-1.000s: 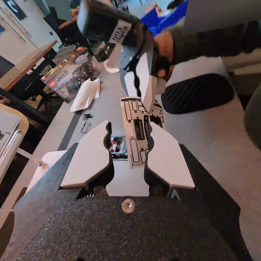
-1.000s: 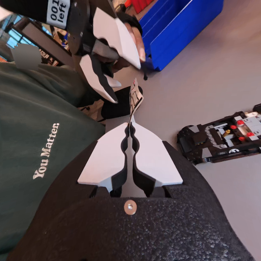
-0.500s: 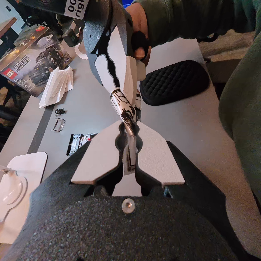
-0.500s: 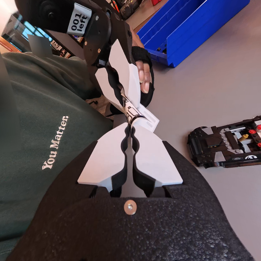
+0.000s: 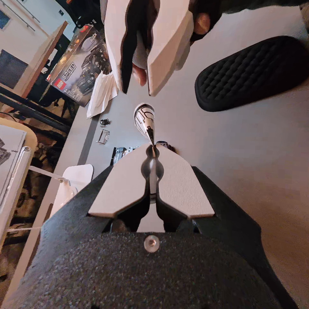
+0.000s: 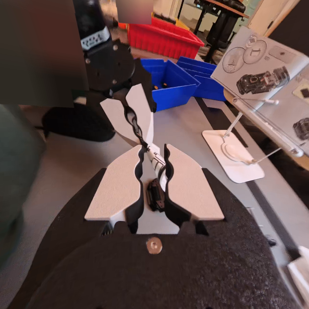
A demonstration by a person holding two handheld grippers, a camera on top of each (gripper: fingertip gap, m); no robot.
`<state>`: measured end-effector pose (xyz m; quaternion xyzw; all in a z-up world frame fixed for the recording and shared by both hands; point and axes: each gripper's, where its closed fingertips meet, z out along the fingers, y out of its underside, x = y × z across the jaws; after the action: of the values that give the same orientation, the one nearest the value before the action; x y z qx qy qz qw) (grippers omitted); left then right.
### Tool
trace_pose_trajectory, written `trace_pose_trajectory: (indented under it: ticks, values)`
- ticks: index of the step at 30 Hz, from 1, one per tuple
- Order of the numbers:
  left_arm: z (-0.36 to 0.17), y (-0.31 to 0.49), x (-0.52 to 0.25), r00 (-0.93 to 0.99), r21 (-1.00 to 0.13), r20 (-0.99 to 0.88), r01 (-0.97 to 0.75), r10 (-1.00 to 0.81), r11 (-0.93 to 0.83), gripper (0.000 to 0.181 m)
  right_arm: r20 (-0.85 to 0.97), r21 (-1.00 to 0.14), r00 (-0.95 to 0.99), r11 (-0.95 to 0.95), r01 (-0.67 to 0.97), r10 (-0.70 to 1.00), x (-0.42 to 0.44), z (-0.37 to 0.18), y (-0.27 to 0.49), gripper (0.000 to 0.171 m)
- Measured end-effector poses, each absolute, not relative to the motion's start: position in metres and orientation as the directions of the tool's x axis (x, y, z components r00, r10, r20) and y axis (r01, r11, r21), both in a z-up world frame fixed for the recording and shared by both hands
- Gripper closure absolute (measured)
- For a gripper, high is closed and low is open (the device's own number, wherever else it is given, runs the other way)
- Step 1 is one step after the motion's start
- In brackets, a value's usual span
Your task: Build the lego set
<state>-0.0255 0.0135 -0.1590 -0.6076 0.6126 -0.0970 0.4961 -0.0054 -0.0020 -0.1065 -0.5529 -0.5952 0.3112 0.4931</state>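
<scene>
Grey worktop [image 5: 234, 150] fills most of the left wrist view; the left hand-held gripper [image 5: 152, 148] is closed narrow on a sticker sheet [image 5: 145, 120], which curls up and forward from the tips; the right hand-held gripper [image 5: 137, 93] hangs above and just beyond the sheet's free end, its jaws parted and nothing seen between them. A part-built black car [image 5: 119, 154] lies half hidden behind the left finger, so the build is judged to be partly done, with stickers and loose pieces left: a clear part [image 5: 104, 136] and a small black part [image 5: 105, 122] lie apart near a dark strip. The set's box [image 5: 78, 66], a white paper [image 5: 102, 98] and a black padded rest [image 5: 250, 75] ring the far side; open worktop is seen to the right.

Right wrist view next; the right hand-held gripper [image 6: 153, 147] is open, the sticker sheet [image 6: 155, 158] passing loosely between its fingers, while the left hand-held gripper [image 6: 143, 142] pinches the sheet's far end. The car [image 6: 154, 195] sits on the worktop [image 6: 66, 158] directly below the gap. A booklet stand [image 6: 234, 160] crowds the right, blue bins [image 6: 172, 90] the far side; room is tightest there; the view is blurred.
</scene>
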Motion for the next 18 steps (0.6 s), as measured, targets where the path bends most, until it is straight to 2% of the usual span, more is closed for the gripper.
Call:
trace_pose_trajectory:
  ticks: [3,9,18]
  values:
    - [-0.159,0.018,-0.024,0.201,-0.625,-0.616,-0.713,-0.761,0.318,0.180,0.390,-0.831,0.070,0.318,0.457,0.918,-0.013,-0.121,-0.010,0.153]
    - [-0.158,0.017,-0.020,0.151,-0.496,-0.749,-0.773,-0.645,0.396,0.180,0.430,-0.790,0.068,0.338,0.511,0.900,-0.019,-0.134,-0.009,0.162]
    - [-0.157,0.010,-0.022,0.174,-0.526,-0.728,-0.762,-0.663,0.378,0.180,0.452,-0.781,0.072,0.356,0.512,0.889,-0.024,-0.136,-0.011,0.171]
